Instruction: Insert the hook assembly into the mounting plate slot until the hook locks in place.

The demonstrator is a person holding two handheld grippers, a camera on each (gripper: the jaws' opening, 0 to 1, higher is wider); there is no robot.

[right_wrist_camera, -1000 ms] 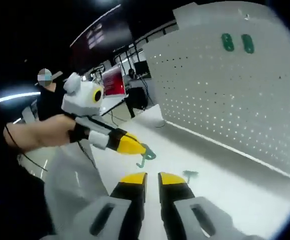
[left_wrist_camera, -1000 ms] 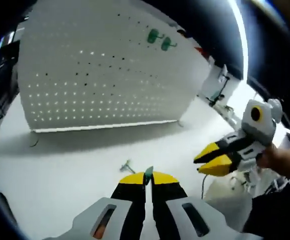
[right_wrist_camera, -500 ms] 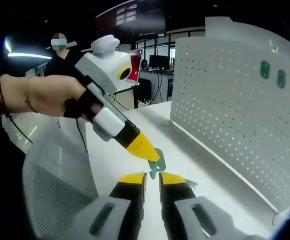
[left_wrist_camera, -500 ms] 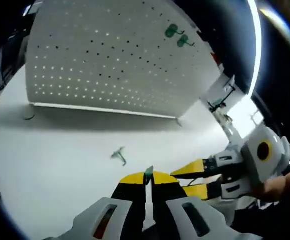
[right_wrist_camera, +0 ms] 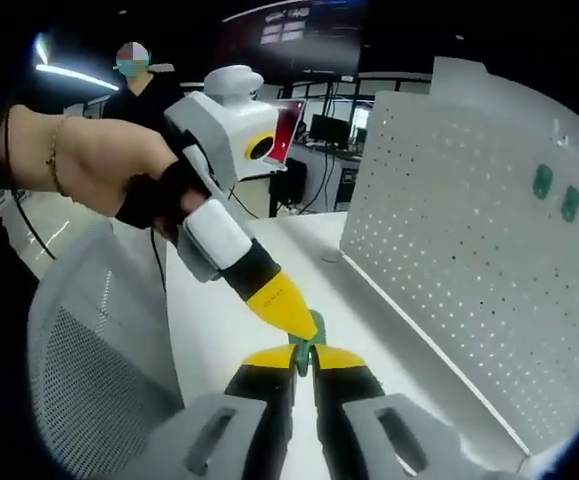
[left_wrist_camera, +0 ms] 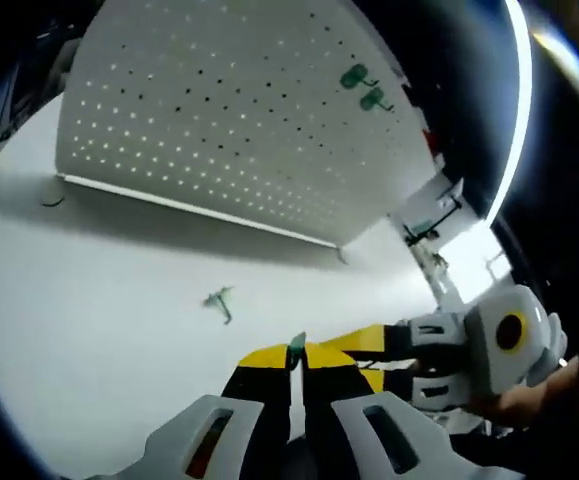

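White tabletop (left_wrist_camera: 89, 300) carries an upright white pegboard (left_wrist_camera: 229, 120) at its far side; the same board stands at the right of the right gripper view (right_wrist_camera: 469, 270). Two green hooks (left_wrist_camera: 364, 88) sit side by side high on the board, near its upper edge, also seen in the right gripper view (right_wrist_camera: 556, 192). A loose green hook (left_wrist_camera: 218, 301) lies flat on the tabletop in front of the board, well apart from both grippers.

Left hand-held gripper (left_wrist_camera: 296, 352): yellow-tipped jaws are clenched on a small green hook (left_wrist_camera: 296, 347), whose tip shows between the jaw ends. In the right gripper view this gripper (right_wrist_camera: 304, 325) enters from the upper left, held in a person's hand (right_wrist_camera: 79, 165) with a bracelet at the wrist, and the green hook (right_wrist_camera: 309, 345) at its tip hangs down into the gap between the right jaws.

Right hand-held gripper (right_wrist_camera: 304, 358): jaws stand close together with the green piece between their tips; whether they press on it cannot be told. In the left gripper view this gripper (left_wrist_camera: 369, 360) comes in from the right, its yellow tips just beside the left jaws.

A grey mesh chair (right_wrist_camera: 89, 350) stands at the near left of the right gripper view. Desks and monitors lie in the dim room behind.
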